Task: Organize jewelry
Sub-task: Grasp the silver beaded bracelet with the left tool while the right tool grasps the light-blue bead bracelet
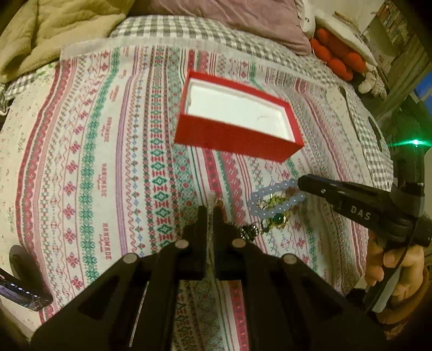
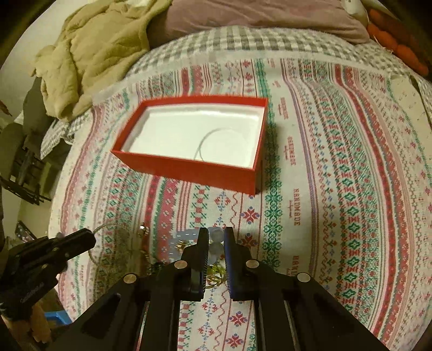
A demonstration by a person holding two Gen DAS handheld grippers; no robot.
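Bed covered by patterned cloth (image 1: 108,162), cross-stitch bands, over a grey checked sheet (image 2: 243,40). Crumpled beige blanket (image 2: 89,48) at far left, mauve pillow (image 1: 243,21) at the head.

Red box (image 2: 194,167), open, white lining, sits mid-cloth; a thin chain (image 2: 208,140) lies inside.

Right tongs (image 2: 216,243): nearly closed, pads pinching the pale blue bead bracelet (image 1: 272,199). Bracelet sits near the box's front corner, over a tangle of gold jewelry with a green stone (image 1: 278,218).

Left tongs (image 1: 208,213): closed on a thin gold chain (image 1: 219,202), just beside the tangle.
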